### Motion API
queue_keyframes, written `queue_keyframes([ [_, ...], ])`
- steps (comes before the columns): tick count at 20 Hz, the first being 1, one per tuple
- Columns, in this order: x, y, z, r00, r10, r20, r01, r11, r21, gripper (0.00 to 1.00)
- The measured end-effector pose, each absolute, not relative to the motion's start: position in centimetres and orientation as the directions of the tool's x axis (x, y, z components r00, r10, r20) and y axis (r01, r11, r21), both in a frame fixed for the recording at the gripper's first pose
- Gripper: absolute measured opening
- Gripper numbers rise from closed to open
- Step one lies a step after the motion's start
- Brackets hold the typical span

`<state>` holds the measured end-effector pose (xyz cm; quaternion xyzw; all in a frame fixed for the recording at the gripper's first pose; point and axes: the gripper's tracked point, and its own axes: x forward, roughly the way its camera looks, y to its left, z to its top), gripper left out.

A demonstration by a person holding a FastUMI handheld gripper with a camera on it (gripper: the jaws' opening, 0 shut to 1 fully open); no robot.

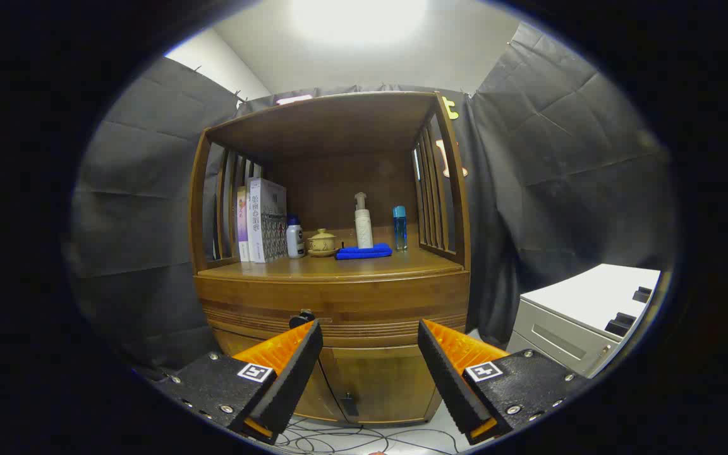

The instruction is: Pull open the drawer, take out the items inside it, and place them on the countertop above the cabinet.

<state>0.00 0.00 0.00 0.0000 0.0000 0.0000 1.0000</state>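
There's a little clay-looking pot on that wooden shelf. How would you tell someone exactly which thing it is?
Start at the wooden cabinet beyond the open gripper and look at its countertop. Right of the standing books and a small white bottle, left of a folded blue cloth, sits the teapot. It is the one squat, tan, lidded piece among tall bottles.

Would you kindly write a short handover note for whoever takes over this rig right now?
Claw: open, holding nothing, its fingers spread in front of the wooden cabinet, apart from it.
Drawer: shut; its small dark knob sits just above the left finger. Contents hidden.
Countertop: already carries books, bottles, a small pot and a blue cloth.
Done: nothing yet.
Left: pull the drawer open, lift out the items, set them on the countertop.
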Motion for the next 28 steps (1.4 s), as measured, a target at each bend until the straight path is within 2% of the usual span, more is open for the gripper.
queue_keyframes([
  [17, 2.0, 1.3, 2.3, 1.000, 0.014, 0.005, -0.014, 0.999, 0.030, 0.94],
  [25, 5.5, 5.9, 1.7, 0.997, 0.082, 0.003, -0.082, 0.997, 0.013, 0.94],
  [28, 7.8, 7.6, -0.2, 0.991, 0.120, -0.053, -0.119, 0.992, 0.030, 0.94],
])
